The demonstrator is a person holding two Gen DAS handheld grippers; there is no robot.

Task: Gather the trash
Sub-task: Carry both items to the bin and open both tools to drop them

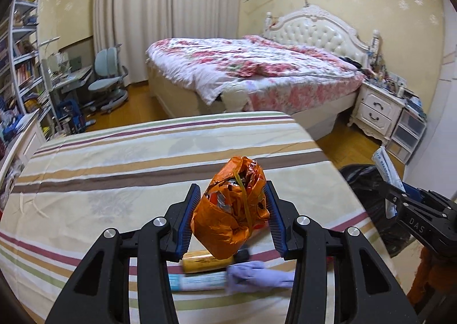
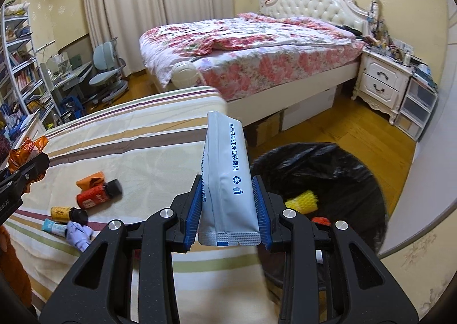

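above the striped bed (image 1: 114, 164), left gripper (image 1: 232, 217) clamped on orange wrapper (image 1: 231, 209), right gripper (image 2: 227, 209) on white pouch (image 2: 228, 181)

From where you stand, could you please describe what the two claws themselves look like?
Both match: the left claw and right claw have matte black angular linkage arms with cut-out slots, round silver bolts at the joints, and ribbed blue pads. White lettering marks the black bodies. No cables or sleeves are visible.

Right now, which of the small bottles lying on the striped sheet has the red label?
The red bottle, farthest from the lilac glove, beside an orange wrapper. The yellow bottle and pale tube lie nearer the glove.
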